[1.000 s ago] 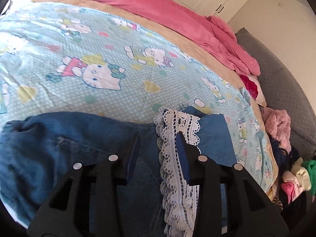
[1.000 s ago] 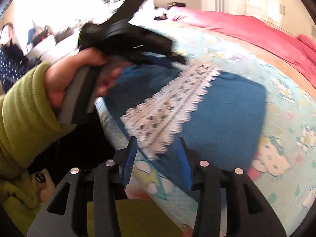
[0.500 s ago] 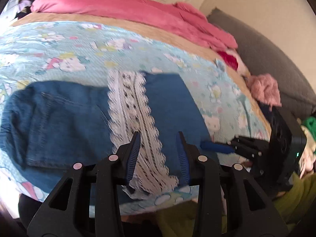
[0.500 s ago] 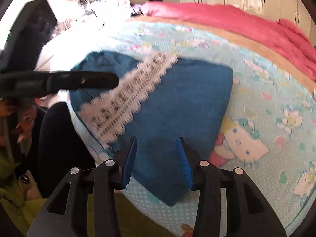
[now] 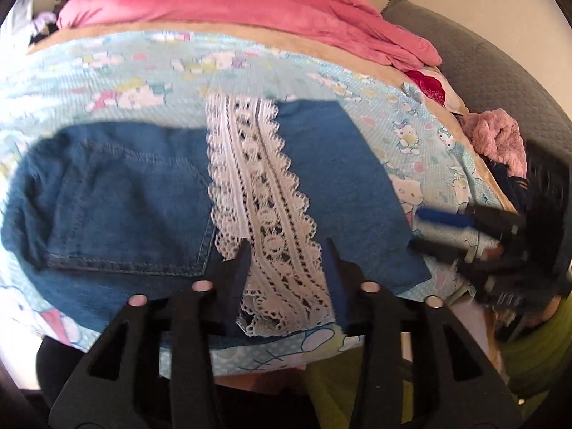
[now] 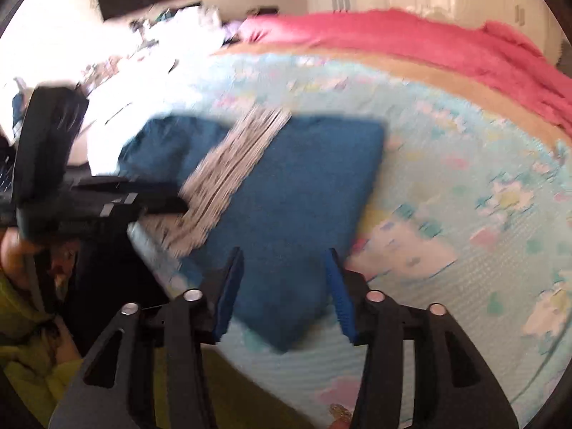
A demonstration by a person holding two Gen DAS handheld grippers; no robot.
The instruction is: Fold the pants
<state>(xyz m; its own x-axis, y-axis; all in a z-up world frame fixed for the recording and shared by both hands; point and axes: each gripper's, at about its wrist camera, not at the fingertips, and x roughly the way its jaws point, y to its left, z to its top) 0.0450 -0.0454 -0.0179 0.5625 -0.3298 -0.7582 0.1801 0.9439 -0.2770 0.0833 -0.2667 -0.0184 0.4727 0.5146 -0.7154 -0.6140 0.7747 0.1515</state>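
Grippers hover over the near edge of the bed, both angled down at the folded pants (image 5: pixel 150 200). The left gripper (image 5: pixel 286 271) hangs above the white lace trim (image 5: pixel 257 186), its blue-padded jaws parted with nothing pressed between them; they have just been opening. The right gripper (image 6: pixel 282 286) sits above the near corner of the denim, jaws apart and empty, and they too have just been widening. A hand (image 6: pixel 14 250) in a yellow-green sleeve (image 6: pixel 32 339) carries the left tool at the left of the right wrist view. The pants lie flat as a folded blue rectangle on the cartoon-print sheet (image 5: pixel 107 71), close to the near edge, back pocket up. A second ago the left jaws stood right at the lace and denim; now they are drawn back toward the bed edge, clear of the cloth. A pink blanket (image 5: pixel 250 7) lies along the far side.
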